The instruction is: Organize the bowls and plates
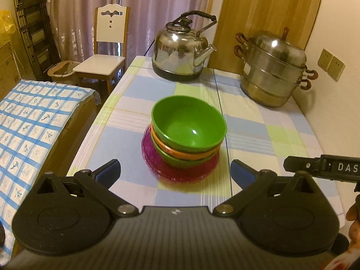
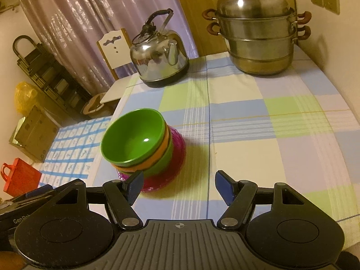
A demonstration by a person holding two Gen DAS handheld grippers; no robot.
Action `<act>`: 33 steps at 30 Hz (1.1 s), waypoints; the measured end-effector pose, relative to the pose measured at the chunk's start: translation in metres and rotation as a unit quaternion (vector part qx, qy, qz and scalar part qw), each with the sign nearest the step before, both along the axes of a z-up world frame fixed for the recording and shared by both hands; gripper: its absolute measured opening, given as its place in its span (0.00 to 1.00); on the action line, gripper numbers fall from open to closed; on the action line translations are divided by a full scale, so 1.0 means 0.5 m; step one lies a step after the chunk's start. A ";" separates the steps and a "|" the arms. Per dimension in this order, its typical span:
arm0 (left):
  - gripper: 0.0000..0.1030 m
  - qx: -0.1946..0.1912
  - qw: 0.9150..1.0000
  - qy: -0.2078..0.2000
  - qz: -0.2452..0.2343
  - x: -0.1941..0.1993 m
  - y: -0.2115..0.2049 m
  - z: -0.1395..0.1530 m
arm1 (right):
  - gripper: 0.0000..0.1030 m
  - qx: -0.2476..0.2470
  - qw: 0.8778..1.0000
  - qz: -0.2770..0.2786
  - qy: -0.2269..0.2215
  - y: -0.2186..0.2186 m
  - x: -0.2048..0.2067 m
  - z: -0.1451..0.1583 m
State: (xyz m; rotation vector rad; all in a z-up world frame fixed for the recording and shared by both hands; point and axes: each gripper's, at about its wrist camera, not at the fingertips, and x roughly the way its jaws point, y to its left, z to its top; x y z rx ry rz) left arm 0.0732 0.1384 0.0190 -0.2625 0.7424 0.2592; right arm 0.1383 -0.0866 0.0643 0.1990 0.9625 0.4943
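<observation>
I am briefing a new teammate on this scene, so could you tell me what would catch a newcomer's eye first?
The bright stack of bowls, green over orange over green on pink plates, stands out in the middle of the checked tablecloth. Behind it at the far edge sit a shiny kettle and, to its right, a tiered steel steamer pot. Both grippers, left gripper and right gripper, are open and empty.
</observation>
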 end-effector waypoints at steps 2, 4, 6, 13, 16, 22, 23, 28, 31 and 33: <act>1.00 0.001 1.000 0.001 -0.001 -0.014 -0.010 0.000 | 0.68 -0.001 1.000 0.002 -0.006 -0.010 -0.013 0.000; 1.00 -0.001 1.000 0.002 -0.001 -0.026 -0.016 0.000 | 0.68 -0.006 1.000 0.003 -0.013 -0.019 -0.027 0.003; 1.00 -0.001 1.000 0.004 -0.002 -0.040 -0.022 -0.001 | 0.68 -0.014 1.000 0.005 -0.024 -0.028 -0.040 0.006; 1.00 0.010 1.000 0.006 -0.012 -0.080 -0.044 -0.010 | 0.68 -0.036 0.998 0.008 -0.058 -0.058 -0.087 0.008; 1.00 0.011 1.000 0.012 -0.022 -0.094 -0.054 -0.018 | 0.68 -0.044 0.997 0.011 -0.065 -0.068 -0.105 -0.004; 1.00 0.016 0.999 0.018 -0.027 -0.120 -0.067 -0.032 | 0.68 -0.049 0.997 0.020 -0.063 -0.077 -0.141 -0.026; 1.00 0.018 0.999 0.019 -0.026 -0.123 -0.069 -0.034 | 0.68 -0.050 0.997 0.022 -0.063 -0.077 -0.146 -0.029; 1.00 0.019 0.999 0.033 -0.030 -0.133 -0.071 -0.046 | 0.68 -0.062 0.995 0.029 -0.067 -0.073 -0.173 -0.046; 1.00 0.027 0.998 0.040 -0.033 -0.140 -0.073 -0.056 | 0.68 -0.072 0.995 0.031 -0.066 -0.068 -0.185 -0.059; 1.00 0.040 0.998 0.043 -0.032 -0.143 -0.078 -0.061 | 0.68 -0.077 0.994 0.034 -0.063 -0.064 -0.191 -0.068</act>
